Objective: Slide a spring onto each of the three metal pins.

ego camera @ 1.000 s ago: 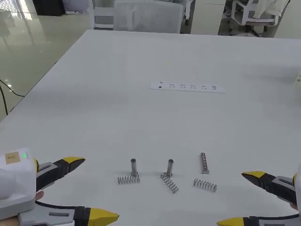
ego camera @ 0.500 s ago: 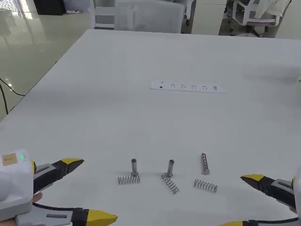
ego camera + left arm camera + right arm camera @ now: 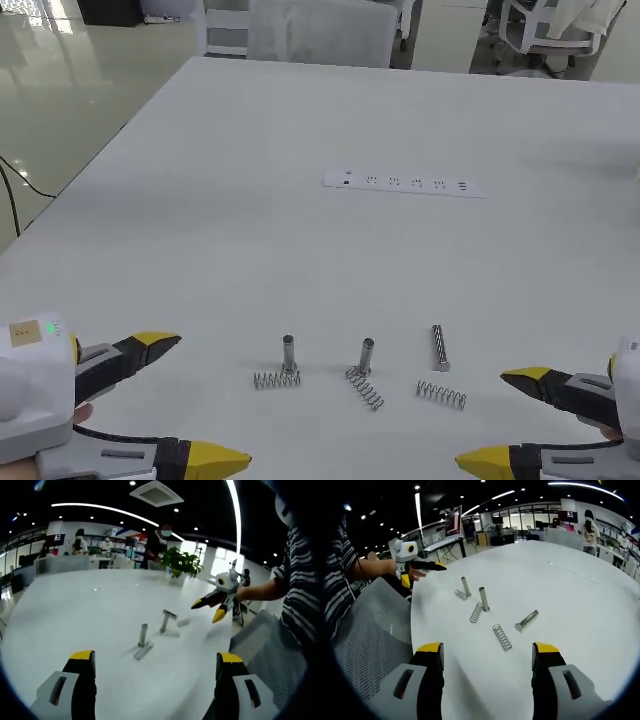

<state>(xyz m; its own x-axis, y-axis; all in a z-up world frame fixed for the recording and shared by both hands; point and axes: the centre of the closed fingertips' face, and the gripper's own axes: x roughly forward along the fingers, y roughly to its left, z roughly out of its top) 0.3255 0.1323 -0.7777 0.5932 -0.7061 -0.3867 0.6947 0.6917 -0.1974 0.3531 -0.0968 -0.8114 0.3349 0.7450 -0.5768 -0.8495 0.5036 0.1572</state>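
Observation:
Three metal pins sit near the table's front edge. The left pin (image 3: 288,351) and the middle pin (image 3: 366,354) stand upright; the right pin (image 3: 438,346) lies flat, as the right gripper view shows (image 3: 526,620). A loose spring lies in front of each: left spring (image 3: 277,379), middle spring (image 3: 368,389), right spring (image 3: 441,394). My left gripper (image 3: 195,400) is open at the lower left, apart from them. My right gripper (image 3: 500,420) is open at the lower right, close to the right spring. Both hold nothing.
A white power strip (image 3: 403,184) lies flat in the middle of the white table (image 3: 250,200). Office chairs (image 3: 320,35) stand beyond the far edge. A mesh chair seat (image 3: 370,630) is just below the table's near edge.
My right gripper has edged slightly left toward the right spring. The head camera shifted a little. Pins, springs and left gripper are where they were.

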